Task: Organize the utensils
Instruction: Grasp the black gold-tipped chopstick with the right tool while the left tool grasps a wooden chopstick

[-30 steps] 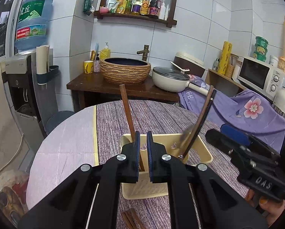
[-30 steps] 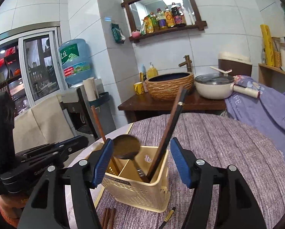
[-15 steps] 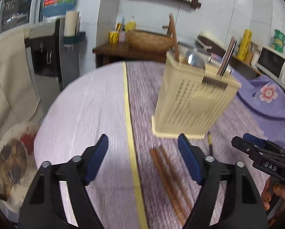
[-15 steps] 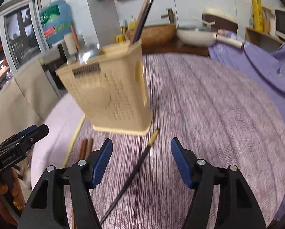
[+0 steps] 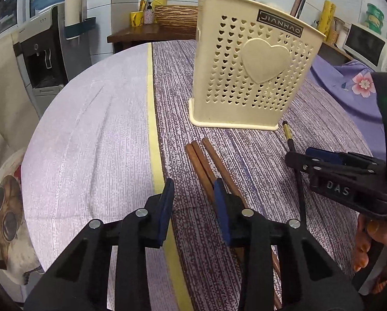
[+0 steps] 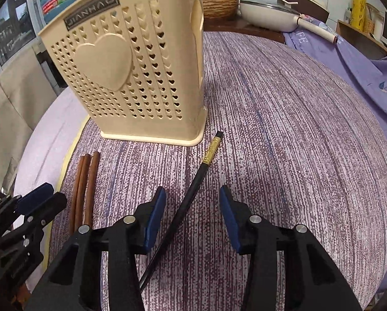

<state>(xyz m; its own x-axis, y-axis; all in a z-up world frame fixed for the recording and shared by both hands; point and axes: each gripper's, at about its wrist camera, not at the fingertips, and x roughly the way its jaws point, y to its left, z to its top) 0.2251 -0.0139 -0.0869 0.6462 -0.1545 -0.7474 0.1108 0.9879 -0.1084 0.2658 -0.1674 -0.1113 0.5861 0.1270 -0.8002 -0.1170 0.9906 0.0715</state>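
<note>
Left tongs (image 5: 193,194) open; holder (image 5: 250,59) label "JIANHAO"; right tongs (image 6: 192,204) marked "DAS".

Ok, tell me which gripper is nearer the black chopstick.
Right. The right gripper straddles the black chopstick, open around its shaft. The left gripper sits off to its left, open over the brown chopsticks.

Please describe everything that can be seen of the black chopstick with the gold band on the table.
The black chopstick is one thin, straight stick, glossy black, with a gold band below its black end cap. It lies flat on the purple striped tablecloth, its banded end pointing to the corner of the cream utensil holder, close but apart. Its shaft runs between the open fingers of the right gripper, which do not touch it.
</note>
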